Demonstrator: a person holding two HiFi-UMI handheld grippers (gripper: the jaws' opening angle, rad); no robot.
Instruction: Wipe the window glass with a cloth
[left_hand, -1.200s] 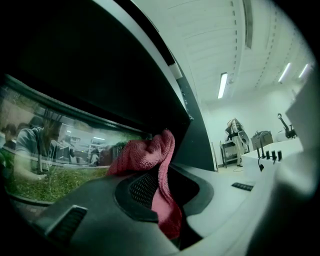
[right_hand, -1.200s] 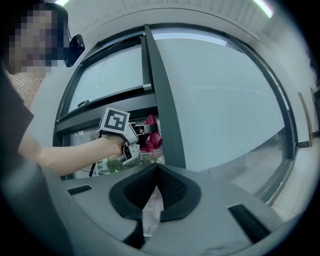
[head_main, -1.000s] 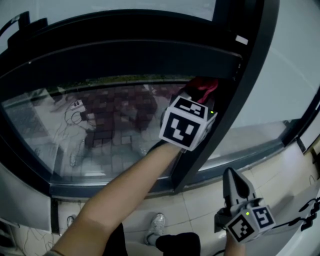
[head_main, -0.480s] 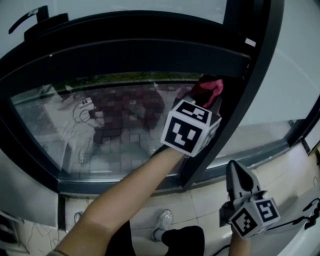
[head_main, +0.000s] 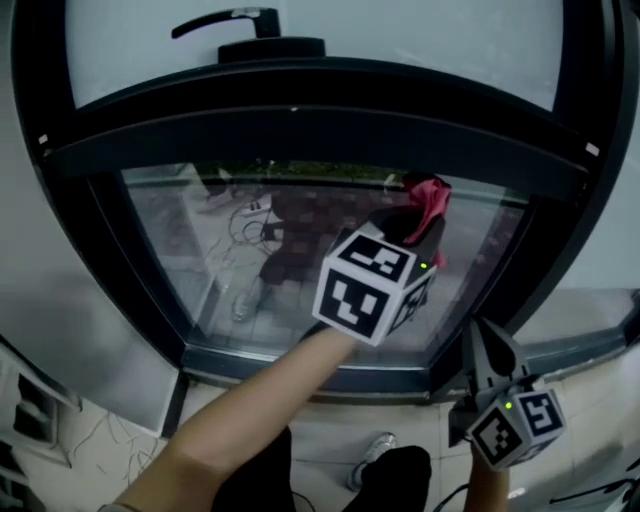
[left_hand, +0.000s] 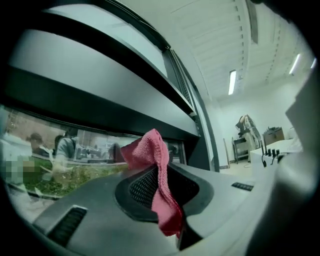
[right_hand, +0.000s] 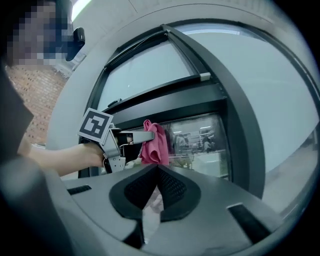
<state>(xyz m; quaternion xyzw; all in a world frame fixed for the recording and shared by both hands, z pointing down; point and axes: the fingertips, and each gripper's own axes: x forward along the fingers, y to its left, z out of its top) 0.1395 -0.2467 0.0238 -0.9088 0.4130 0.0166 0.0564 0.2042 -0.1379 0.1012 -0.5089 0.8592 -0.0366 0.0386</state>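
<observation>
A pink cloth (head_main: 428, 198) is pressed against the upper right part of the lower window glass (head_main: 250, 270). My left gripper (head_main: 420, 222) is shut on it. In the left gripper view the cloth (left_hand: 156, 172) hangs folded out of the closed jaws, with the dark window frame (left_hand: 100, 107) behind. My right gripper (head_main: 481, 338) hangs low at the right, away from the glass. It points up and is shut with nothing in it. In the right gripper view its jaws (right_hand: 157, 168) meet, and beyond them the left gripper (right_hand: 131, 137) holds the cloth (right_hand: 155, 144) at the pane.
A thick dark frame (head_main: 300, 110) surrounds the pane, with a window handle (head_main: 228, 20) above. A dark upright frame bar (head_main: 590, 200) stands at the right. Tiled floor (head_main: 330, 440) and a shoe (head_main: 373, 455) lie below the sill.
The head view has swung so the pane sits more centred. My left gripper with the cloth has come a little left, away from the right frame bar. The right gripper stays low.
</observation>
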